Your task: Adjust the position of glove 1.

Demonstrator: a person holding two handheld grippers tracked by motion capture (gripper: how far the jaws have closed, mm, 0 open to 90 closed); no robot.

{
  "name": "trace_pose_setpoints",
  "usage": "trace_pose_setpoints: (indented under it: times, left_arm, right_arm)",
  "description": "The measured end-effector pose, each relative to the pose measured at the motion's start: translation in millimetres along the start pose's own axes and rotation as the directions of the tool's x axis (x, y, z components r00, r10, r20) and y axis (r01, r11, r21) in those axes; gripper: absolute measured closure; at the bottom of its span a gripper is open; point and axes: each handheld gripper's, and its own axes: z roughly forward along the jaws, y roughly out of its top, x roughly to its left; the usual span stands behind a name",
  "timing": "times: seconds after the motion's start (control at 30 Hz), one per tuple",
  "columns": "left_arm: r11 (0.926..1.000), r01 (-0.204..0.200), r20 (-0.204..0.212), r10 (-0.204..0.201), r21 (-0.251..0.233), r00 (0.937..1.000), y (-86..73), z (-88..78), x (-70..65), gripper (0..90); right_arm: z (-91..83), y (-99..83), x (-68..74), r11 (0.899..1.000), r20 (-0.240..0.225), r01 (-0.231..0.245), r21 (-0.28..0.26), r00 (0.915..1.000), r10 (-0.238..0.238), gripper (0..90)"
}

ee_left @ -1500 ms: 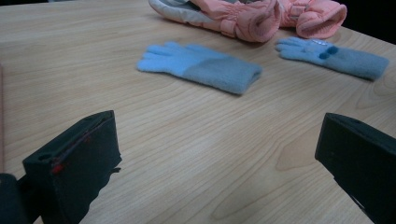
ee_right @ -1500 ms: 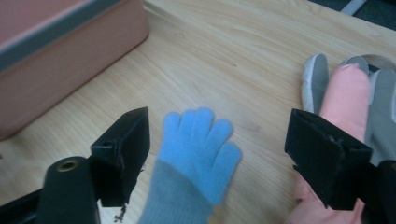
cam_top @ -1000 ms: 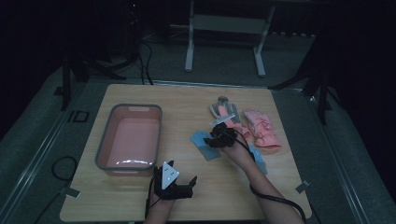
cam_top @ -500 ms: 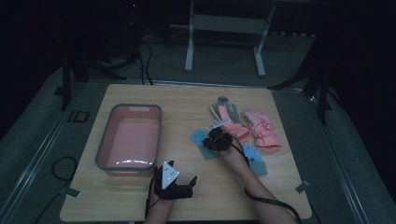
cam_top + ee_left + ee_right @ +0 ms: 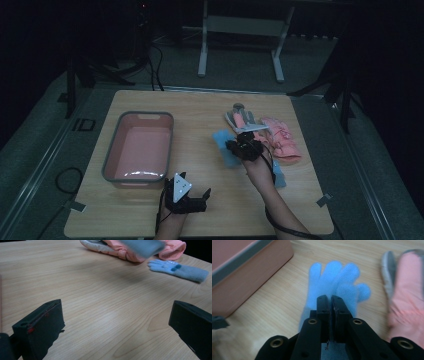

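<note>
My right gripper (image 5: 330, 300) has just clenched on the blue glove (image 5: 337, 277) lying beside the pink mittens (image 5: 282, 137), so next I judge it needs carrying over to the pink tub (image 5: 140, 150)

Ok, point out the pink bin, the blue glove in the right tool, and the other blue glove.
pink bin (image 5: 142, 150), high view, on its inner floor.
blue glove in the right tool (image 5: 334, 280), right gripper view, on the palm below the fingers.
other blue glove (image 5: 183, 272), left gripper view, on the cuff end.
</note>
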Motion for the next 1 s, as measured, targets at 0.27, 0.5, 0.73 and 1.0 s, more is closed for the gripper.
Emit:
trace_pose_setpoints:
  times: [0.27,0.5,0.73,1.0]
  left_arm:
    - [1.0,0.001,-0.002,-0.001,-0.001,1.0,0.0,0.0,0.1,0.0]
    - [1.0,0.002,-0.002,-0.002,-0.001,1.0,0.0,-0.1,0.0,0.0]
    - [1.0,-0.001,0.002,0.001,0.0,1.0,0.0,-0.1,0.2,0.0]
    - [1.0,-0.005,0.005,0.005,0.006,1.0,0.2,0.5,0.1,0.0]
  right_arm:
    - [-31.2,-26.0,9.8,0.997,0.074,-0.07,-0.027,0.9947,0.072,85.7]
    - [-28.5,-51.2,14.8,0.994,0.06,-0.112,0.009,0.992,0.111,85.7]
    - [-5.7,-79.3,14.9,0.989,0.11,-0.138,0.057,0.9852,0.131,85.6]
    - [10.7,-96.5,8.4,0.983,0.115,-0.161,0.088,0.9819,0.151,80.2]
